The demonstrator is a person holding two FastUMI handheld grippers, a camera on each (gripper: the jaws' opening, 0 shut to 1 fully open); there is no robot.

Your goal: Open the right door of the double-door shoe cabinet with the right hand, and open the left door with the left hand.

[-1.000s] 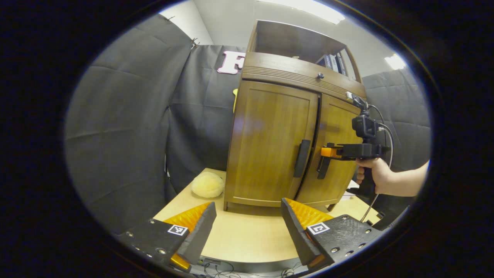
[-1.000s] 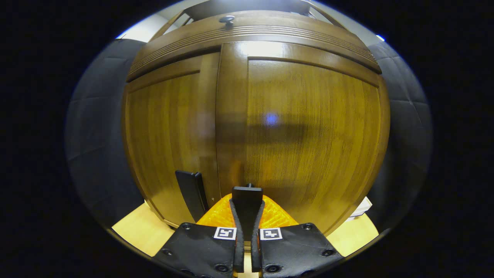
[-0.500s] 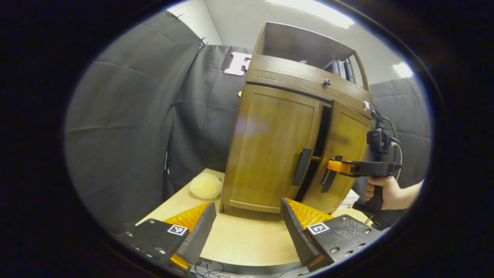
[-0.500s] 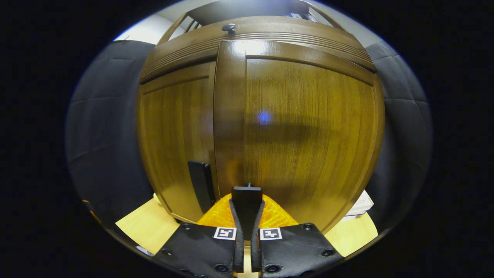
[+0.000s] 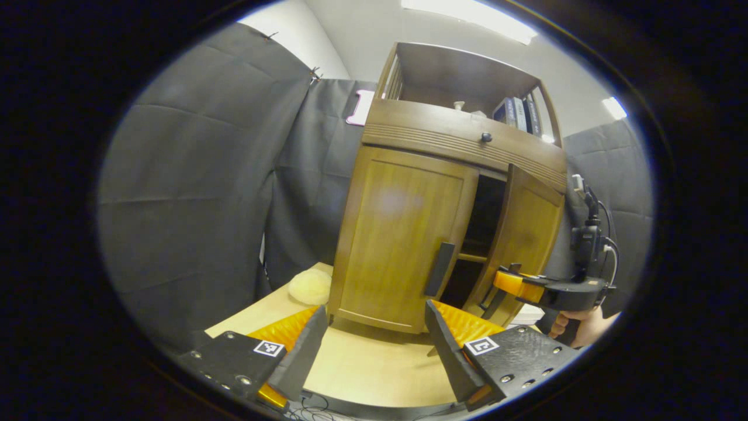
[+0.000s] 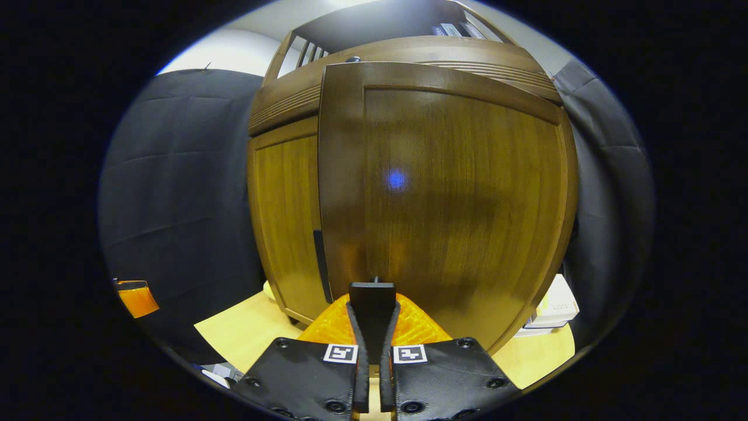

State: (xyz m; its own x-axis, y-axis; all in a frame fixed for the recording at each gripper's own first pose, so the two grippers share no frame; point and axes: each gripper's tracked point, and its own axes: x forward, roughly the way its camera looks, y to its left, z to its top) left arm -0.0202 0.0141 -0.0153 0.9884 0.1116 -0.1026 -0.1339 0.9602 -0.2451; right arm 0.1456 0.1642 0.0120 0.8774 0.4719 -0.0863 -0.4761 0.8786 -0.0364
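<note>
Wooden shoe cabinet (image 5: 444, 193) stands centre frame on pale tabletop (image 5: 362, 362), black cloth behind. Right door (image 6: 450, 199) ajar; right gripper (image 6: 374, 310) clamps its handle (image 6: 373, 295). Left door (image 5: 403, 234) closed. Left gripper (image 5: 374, 345) fingers wide, lower frame.

Black quilted cloth (image 5: 193, 175) hangs as the booth's wall on both sides, pinned at the top to a pale wall (image 5: 280, 29). Above, a white ceiling carries a bright strip light (image 5: 467, 11) (a second, smaller one (image 5: 613, 107) glows farther right). Below lies a light wooden table (image 5: 374, 365), with what may be cables (image 5: 310, 406) at its near edge
</note>
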